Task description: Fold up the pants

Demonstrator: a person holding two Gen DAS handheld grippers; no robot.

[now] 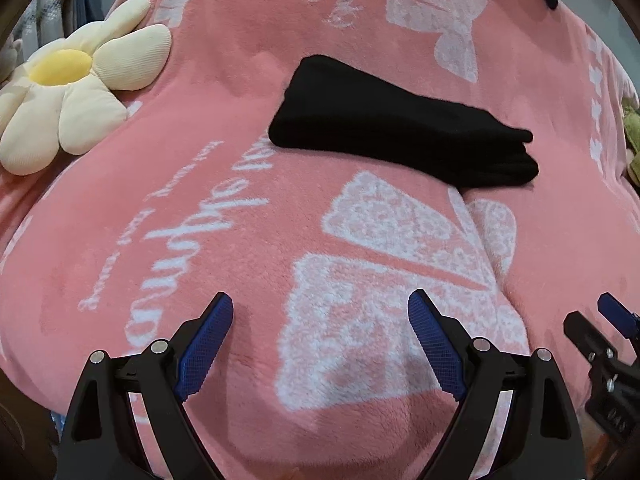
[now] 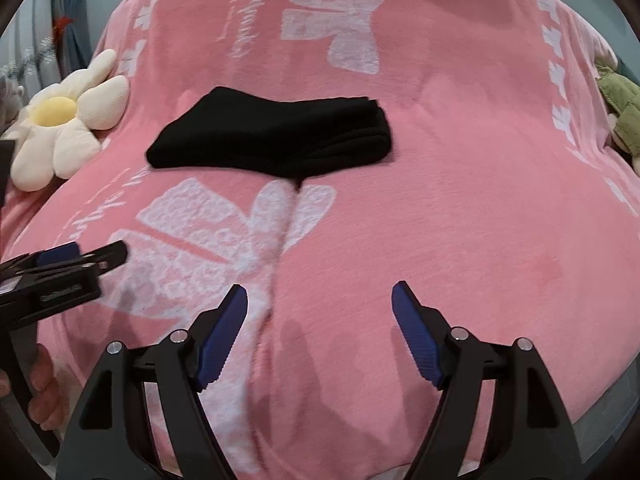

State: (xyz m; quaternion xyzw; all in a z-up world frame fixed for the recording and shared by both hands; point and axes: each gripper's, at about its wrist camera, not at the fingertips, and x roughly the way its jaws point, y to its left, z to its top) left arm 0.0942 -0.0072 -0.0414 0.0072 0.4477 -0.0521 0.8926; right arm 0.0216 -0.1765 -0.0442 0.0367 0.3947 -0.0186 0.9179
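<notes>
Pants (image 1: 384,128): black, already a compact, layered bundle, thicker and rounded at one end, flatter at the other. Lie toward the middle of the blanket (image 1: 200,240), well clear of its near edge and its side edges. Nothing touches them.

Step in hand, by judgement: folding appears finished, or at its last check. The bundle looks tidy with no leg trailing out. Any further move would call only for a reach forward from the near edge to press or square the layers; otherwise nothing remains.

Left gripper (image 1: 320,320): jaws spread wide, holding nothing. Hovers over the near edge of the blanket above a white bow print, pointed toward the pants but well apart from them.

Right gripper (image 2: 320,308): jaws likewise wide and empty. Held level beside the left one at the near edge, aimed at the blanket short of the bundle. Each gripper shows at the margin of the other's view; bare fingers (image 2: 44,376) grip the left handle.

Blanket: pink plush with white bows and script, covering the whole surface.

Flower cushion (image 1: 68,80): cream petals, yellow centre, at the left edge.

Green plush toy (image 2: 624,116): at the right edge, partly cut off.
</notes>
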